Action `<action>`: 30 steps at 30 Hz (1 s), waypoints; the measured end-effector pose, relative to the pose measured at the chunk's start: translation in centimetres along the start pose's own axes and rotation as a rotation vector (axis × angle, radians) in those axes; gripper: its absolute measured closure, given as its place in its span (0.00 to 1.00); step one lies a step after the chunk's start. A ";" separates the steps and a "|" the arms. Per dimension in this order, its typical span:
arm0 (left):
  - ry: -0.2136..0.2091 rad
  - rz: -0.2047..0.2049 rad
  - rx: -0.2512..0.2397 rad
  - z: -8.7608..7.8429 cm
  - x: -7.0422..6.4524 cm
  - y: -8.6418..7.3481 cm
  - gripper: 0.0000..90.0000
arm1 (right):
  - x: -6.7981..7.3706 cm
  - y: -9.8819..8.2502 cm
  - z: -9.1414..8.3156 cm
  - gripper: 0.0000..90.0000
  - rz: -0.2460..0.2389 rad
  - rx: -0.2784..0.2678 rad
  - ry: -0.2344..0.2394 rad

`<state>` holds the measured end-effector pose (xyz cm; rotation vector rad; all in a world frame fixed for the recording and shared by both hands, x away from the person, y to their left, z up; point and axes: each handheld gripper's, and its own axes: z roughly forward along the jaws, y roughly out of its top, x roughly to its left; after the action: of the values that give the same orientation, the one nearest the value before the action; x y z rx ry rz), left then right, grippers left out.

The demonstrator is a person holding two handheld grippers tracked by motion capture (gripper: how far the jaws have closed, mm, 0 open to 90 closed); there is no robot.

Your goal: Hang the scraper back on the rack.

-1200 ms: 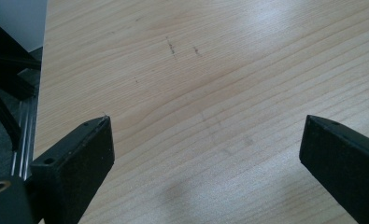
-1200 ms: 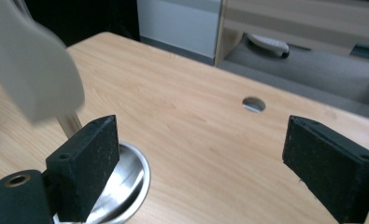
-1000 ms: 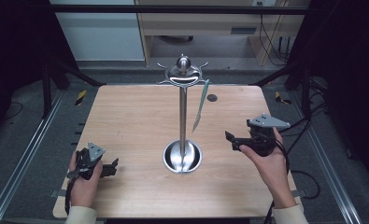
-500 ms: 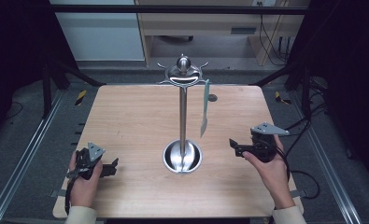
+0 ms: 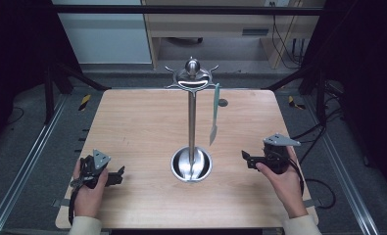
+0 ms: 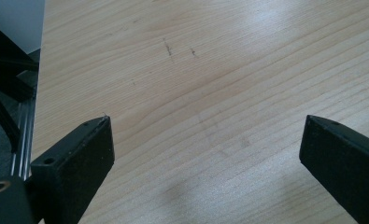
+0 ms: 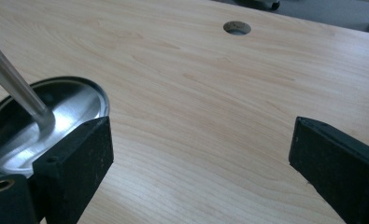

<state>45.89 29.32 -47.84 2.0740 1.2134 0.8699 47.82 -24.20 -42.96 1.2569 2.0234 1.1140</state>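
Observation:
A steel utensil stand (image 5: 191, 110) rises from a round base (image 5: 191, 165) at the table's middle, with hooks at its top (image 5: 192, 74). A pale green knife-like utensil (image 5: 214, 114) hangs from a hook on the stand's right side. My left gripper (image 5: 118, 174) rests low at the front left, open, with bare wood between its jaws (image 6: 205, 135). My right gripper (image 5: 245, 157) sits at the front right, open and holding nothing (image 7: 201, 140). In the right gripper view the stand's base (image 7: 14, 130) and pole (image 7: 14, 79) lie just left of the jaws.
The wooden table (image 5: 132, 122) has a round cable hole (image 5: 223, 103) at the back right, also seen as a hole (image 7: 237, 28) in the right gripper view. Black frame rails (image 5: 29, 161) run along both sides. A cabinet (image 5: 205, 29) stands behind the table.
My right gripper has drawn back from the stand toward the front right and lowered to the table. The hanging utensil has swung slightly and hangs straighter. The left gripper stays put.

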 end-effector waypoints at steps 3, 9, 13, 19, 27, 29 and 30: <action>0.001 0.000 -0.001 0.0 0.0 0.0 0.03 | 0.1 -0.5 0.4 0.09 -0.024 0.016 0.010; 0.002 -0.001 -0.004 0.0 0.0 0.0 0.03 | 0.2 -1.5 1.4 0.10 -0.068 0.079 0.024; 0.000 -0.001 -0.007 0.0 -0.1 0.1 0.03 | 0.3 -2.1 2.1 0.15 -0.079 0.120 0.031; 0.000 -0.001 -0.009 0.0 0.0 0.1 0.03 | 0.0 -3.0 2.9 0.18 -0.054 0.143 0.062; 0.000 -0.001 -0.009 0.0 0.0 0.2 0.03 | -0.4 -4.0 3.2 0.16 -0.075 0.053 0.041; 0.001 -0.002 -0.010 0.0 0.0 0.2 0.03 | -0.4 -4.2 3.3 0.15 -0.077 0.042 0.034; 0.001 -0.002 -0.011 0.0 0.0 0.2 0.03 | -0.4 -4.3 3.3 0.14 -0.079 0.047 0.040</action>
<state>45.93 29.23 -47.71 2.0640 1.2087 0.8750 48.46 -24.30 -48.37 1.1758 2.1210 1.0683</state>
